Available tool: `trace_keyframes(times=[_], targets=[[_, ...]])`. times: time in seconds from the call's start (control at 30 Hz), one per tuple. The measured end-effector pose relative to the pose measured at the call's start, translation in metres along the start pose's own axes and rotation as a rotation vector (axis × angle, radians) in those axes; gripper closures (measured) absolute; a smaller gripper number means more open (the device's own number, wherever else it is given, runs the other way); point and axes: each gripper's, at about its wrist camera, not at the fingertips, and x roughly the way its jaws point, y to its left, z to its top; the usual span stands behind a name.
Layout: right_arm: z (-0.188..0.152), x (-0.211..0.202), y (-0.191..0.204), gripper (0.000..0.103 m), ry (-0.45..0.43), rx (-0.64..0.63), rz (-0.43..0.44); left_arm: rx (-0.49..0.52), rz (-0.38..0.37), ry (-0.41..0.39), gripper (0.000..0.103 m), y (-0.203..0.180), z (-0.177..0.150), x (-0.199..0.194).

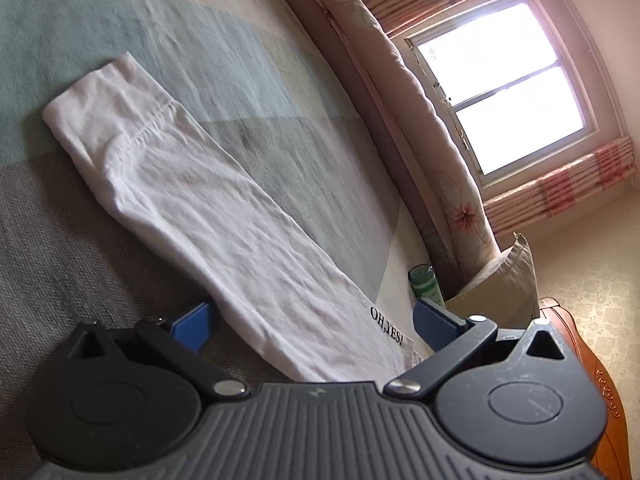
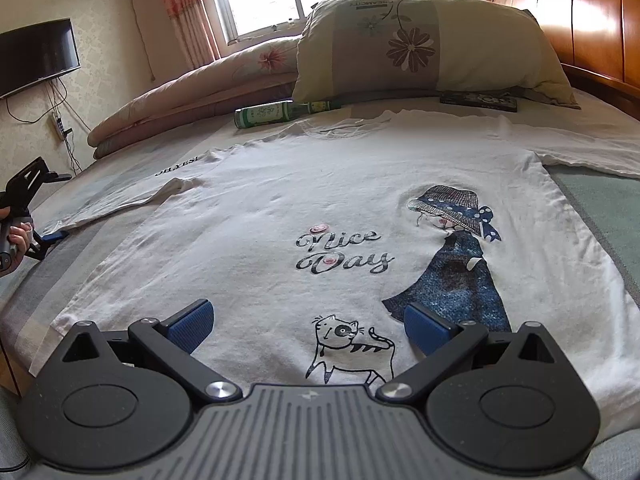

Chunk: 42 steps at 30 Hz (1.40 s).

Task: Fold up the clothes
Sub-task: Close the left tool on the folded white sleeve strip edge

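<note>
Both grippers stand wide open and empty: the right gripper (image 2: 308, 326) hovers over the shirt's hem, the left gripper (image 1: 310, 322) straddles the near end of one sleeve (image 1: 224, 216). One bed (image 2: 600, 216) carries one white T-shirt (image 2: 328, 208), spread flat, print side up. Its long axis runs from the hem near the right gripper to the collar toward the single pillow (image 2: 424, 44); both sleeves stretch out sideways. The left one bears "OH,YES!" and lies straight away from the left gripper. One rolled quilt (image 2: 192, 92) lines the window side, and one green bottle (image 2: 276, 114) lies on its side beyond the collar.
</note>
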Motion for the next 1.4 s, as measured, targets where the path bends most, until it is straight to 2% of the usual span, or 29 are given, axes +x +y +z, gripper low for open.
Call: trace_keyframes(times=[0.17, 0.27, 0.33, 0.43, 0.63, 0.77, 0.83, 1.03, 1.2, 1.27, 1.3, 1.4], targets=[[0.0, 0.0, 0.0, 0.0, 0.0, 0.002, 0.001, 0.086, 0.053, -0.021, 0.001, -0.011, -0.001, 0.01], [0.0, -0.001, -0.002, 0.0, -0.001, 0.01, 0.007, 0.167, 0.142, -0.103, 0.001, -0.015, 0.002, 0.007], [0.001, -0.001, -0.002, 0.0, -0.001, 0.016, 0.01, 0.156, 0.194, -0.173, 0.001, -0.008, 0.005, 0.0], [0.001, 0.0, -0.002, 0.0, 0.0, 0.018, 0.011, 0.086, 0.144, -0.195, 0.001, 0.006, 0.007, -0.007], [0.0, 0.002, 0.0, 0.0, 0.0, 0.006, 0.002, 0.122, 0.055, -0.122, 0.001, 0.0, 0.006, 0.001], [0.0, 0.002, 0.001, 0.0, -0.001, -0.005, -0.005, 0.2, 0.111, -0.15, 0.001, -0.003, 0.01, 0.009], [0.0, 0.002, 0.002, 0.0, -0.001, -0.01, -0.007, 0.185, 0.141, -0.188, 0.001, 0.0, 0.015, 0.01], [0.0, 0.003, 0.004, 0.0, 0.001, -0.034, -0.02, 0.13, 0.148, -0.255, 0.001, 0.003, 0.027, 0.021], [-0.001, 0.003, 0.003, 0.0, -0.001, -0.025, -0.014, 0.141, 0.135, -0.254, 0.001, 0.002, 0.029, 0.028], [-0.001, 0.003, 0.004, 0.0, 0.0, -0.039, -0.019, 0.111, 0.143, -0.259, 0.001, 0.001, 0.032, 0.03], [-0.001, 0.003, 0.005, 0.0, 0.001, -0.044, -0.021, 0.082, 0.13, -0.249, 0.001, -0.001, 0.033, 0.029], [-0.001, 0.003, 0.005, 0.0, 0.0, -0.038, -0.011, 0.048, 0.025, -0.233, 0.001, -0.005, 0.032, 0.022]])
